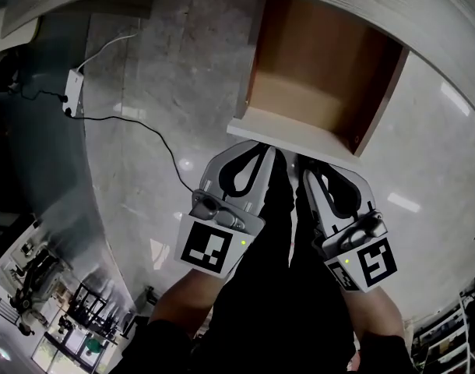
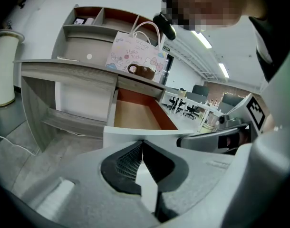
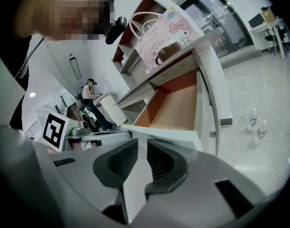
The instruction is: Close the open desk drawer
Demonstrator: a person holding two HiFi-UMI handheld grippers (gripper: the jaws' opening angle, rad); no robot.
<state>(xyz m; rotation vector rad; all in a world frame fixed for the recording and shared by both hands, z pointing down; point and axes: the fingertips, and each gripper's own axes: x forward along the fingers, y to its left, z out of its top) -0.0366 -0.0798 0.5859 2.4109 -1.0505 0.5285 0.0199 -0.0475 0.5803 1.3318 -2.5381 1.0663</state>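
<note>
The drawer (image 1: 319,84) stands pulled well out from under the grey wood-grain table (image 1: 424,6), level, with its top open to view. Its inside is warm brown: a pale tan bottom board framed by darker, reddish-brown side walls that run straight back beneath the table's edge. Its front panel (image 1: 288,135) is a plain, light grey-white slab closing the near end. It stands upright and hangs clear above the pale marbled floor (image 1: 144,131).
</note>
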